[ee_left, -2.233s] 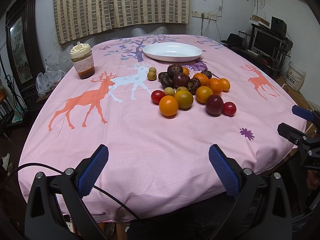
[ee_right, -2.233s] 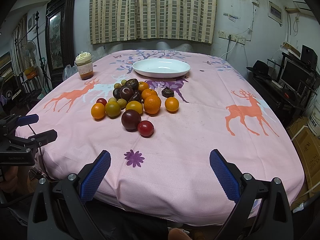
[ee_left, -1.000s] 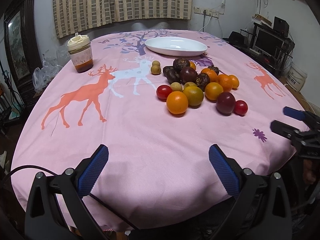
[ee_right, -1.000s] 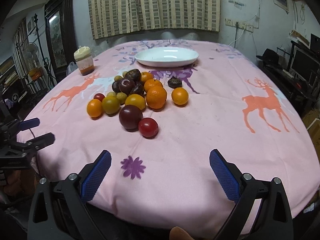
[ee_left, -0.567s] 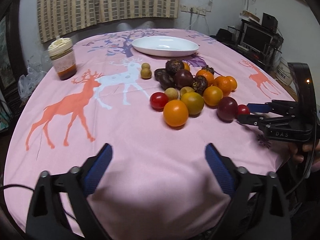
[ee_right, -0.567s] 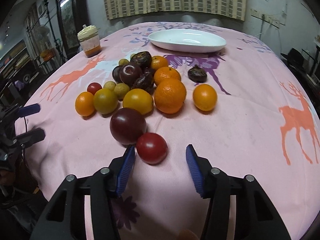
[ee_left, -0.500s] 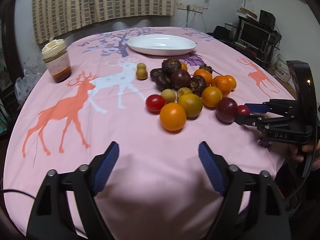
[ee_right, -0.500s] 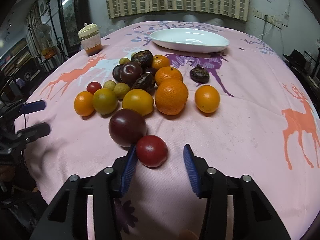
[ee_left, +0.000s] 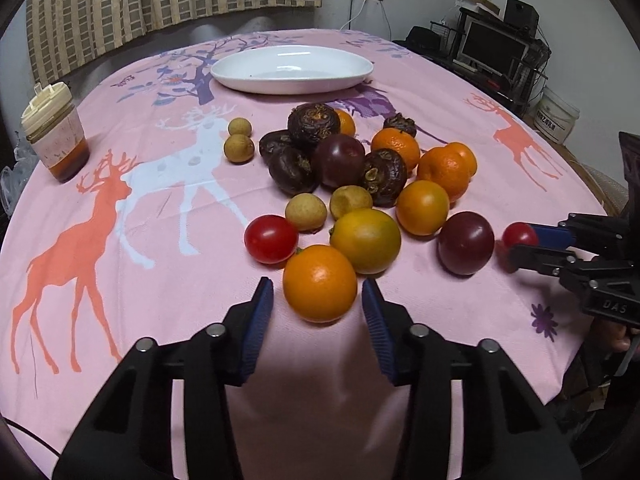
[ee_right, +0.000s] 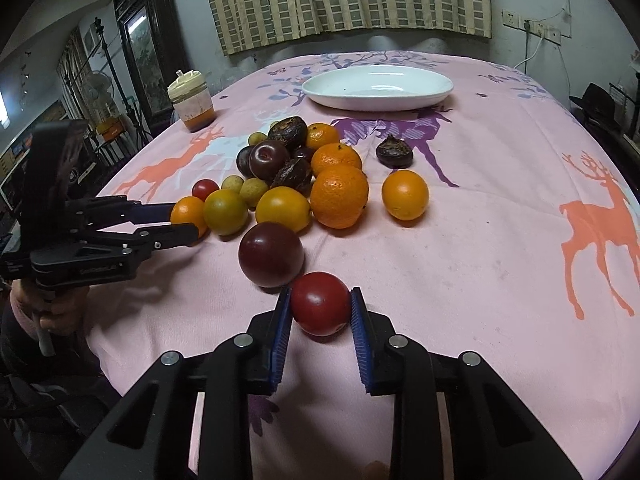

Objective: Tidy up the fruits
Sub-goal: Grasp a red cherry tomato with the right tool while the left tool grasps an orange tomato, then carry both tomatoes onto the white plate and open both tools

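A pile of mixed fruits (ee_left: 360, 168) lies on the pink deer tablecloth. My left gripper (ee_left: 318, 304) is open, with its blue pads on either side of the nearest orange (ee_left: 319, 282) and small gaps showing. My right gripper (ee_right: 320, 308) has closed on a red tomato (ee_right: 320, 303), with both pads touching it; the tomato rests on the cloth beside a dark plum (ee_right: 271, 254). In the left wrist view the right gripper (ee_left: 532, 246) holds the same tomato (ee_left: 519, 235). The empty white plate (ee_left: 292, 68) stands behind the pile.
A lidded jar (ee_left: 54, 138) with brown contents stands at the back left of the table. One lone orange (ee_right: 405, 195) and a dark wrinkled fruit (ee_right: 394, 152) lie right of the pile. The table edge runs close to both grippers.
Both grippers moved forward to the fruit pile and narrowed. The right one closed around the red tomato; the left one came to straddle the nearest orange.
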Motion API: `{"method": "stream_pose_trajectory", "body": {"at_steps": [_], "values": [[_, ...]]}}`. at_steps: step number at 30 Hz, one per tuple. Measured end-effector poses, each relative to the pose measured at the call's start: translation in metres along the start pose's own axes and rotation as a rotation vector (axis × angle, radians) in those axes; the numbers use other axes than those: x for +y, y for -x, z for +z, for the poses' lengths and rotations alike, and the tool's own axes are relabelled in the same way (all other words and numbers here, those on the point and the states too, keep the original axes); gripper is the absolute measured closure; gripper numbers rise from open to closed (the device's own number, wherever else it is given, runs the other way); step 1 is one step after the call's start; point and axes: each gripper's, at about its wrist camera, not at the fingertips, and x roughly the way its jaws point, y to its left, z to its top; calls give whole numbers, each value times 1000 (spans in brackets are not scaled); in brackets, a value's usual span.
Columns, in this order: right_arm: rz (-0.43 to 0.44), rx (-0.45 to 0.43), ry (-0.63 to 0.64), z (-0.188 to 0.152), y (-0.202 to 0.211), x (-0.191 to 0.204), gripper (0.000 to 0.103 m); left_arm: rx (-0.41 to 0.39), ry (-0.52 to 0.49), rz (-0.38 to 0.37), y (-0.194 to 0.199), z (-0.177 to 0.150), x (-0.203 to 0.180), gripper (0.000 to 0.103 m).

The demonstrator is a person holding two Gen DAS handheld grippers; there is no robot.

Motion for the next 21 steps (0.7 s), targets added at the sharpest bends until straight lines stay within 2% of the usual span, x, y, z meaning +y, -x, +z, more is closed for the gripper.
{"method": "stream_pose_trajectory", "body": {"at_steps": [2, 3, 5, 8, 10, 12, 15, 18, 21], "values": [[-1, -5, -7, 1, 2, -3, 74, 9, -2, -8, -3, 0, 0, 60], [5, -5, -14, 2, 3, -5, 74, 16, -5, -12, -5, 1, 0, 65], [32, -10, -29, 8, 7, -8, 74, 25, -9, -15, -5, 1, 0, 66], [62, -39, -38, 27, 16, -13, 74, 52, -10, -65, 2, 4, 7, 66], [78, -77, -49, 51, 21, -21, 74, 48, -3, -104, 11, 16, 17, 66], [74, -116, -59, 83, 17, -30, 74, 21, 0, -132, 19, 45, 28, 66], [8, -152, -63, 139, -11, -45, 74, -45, -2, -133, 17, 100, 40, 66], [-30, -135, -85, 188, -55, -62, 74, -69, 2, -124, -14, 172, 50, 65], [-77, -88, -103, 226, -109, -81, 73, -53, 8, -88, -60, 225, 56, 65]]}}
